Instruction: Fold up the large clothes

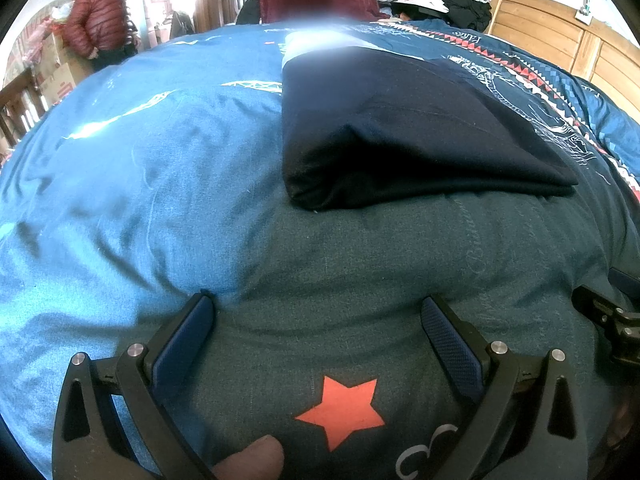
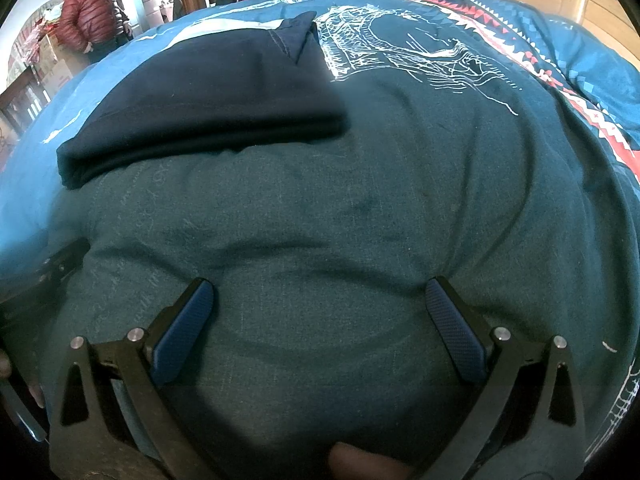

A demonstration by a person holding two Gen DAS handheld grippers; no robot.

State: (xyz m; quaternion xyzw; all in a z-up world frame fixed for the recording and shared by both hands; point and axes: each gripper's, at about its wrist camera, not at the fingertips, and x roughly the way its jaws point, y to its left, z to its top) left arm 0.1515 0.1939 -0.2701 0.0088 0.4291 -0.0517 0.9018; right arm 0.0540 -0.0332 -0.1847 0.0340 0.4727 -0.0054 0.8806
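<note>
**Folded garment sat ahead of two empty grippers; the soft bedding was the hazard**

The dark navy, folded cloth garment (image 1: 400,136) lay on the bed, on top of the blue patterned quilt (image 1: 120,168), ahead of both tools and apart from them. In the left wrist view it sat ahead and a little to the right; in the right wrist view it lay ahead and to the left. Its near edge looked thick and rounded, with several layers stacked.

The left gripper (image 1: 318,308) had its jaws spread wide with only quilt between them, above a red star printed on the cover (image 1: 344,410). The right gripper (image 2: 320,292) was likewise spread and held nothing. Both hovered low over the bedding or pressed lightly on it; which one could not be told.

The likeliest slip, judging from this layout, was a pinch that took in the quilt along with the garment, since the cover was loose and puckered right by the blue textured fingertips (image 1: 192,320). That would have dragged the bedding and spoiled the fold. A shallow bite on the rounded edge might also have caught only the top layer, letting the stack peel open. The garment was also nearer one tool than the other, so an uneven lift could have skewed it.

A person in a red puffer jacket (image 1: 98,16) stood well beyond the bed, clear of the work.
</note>
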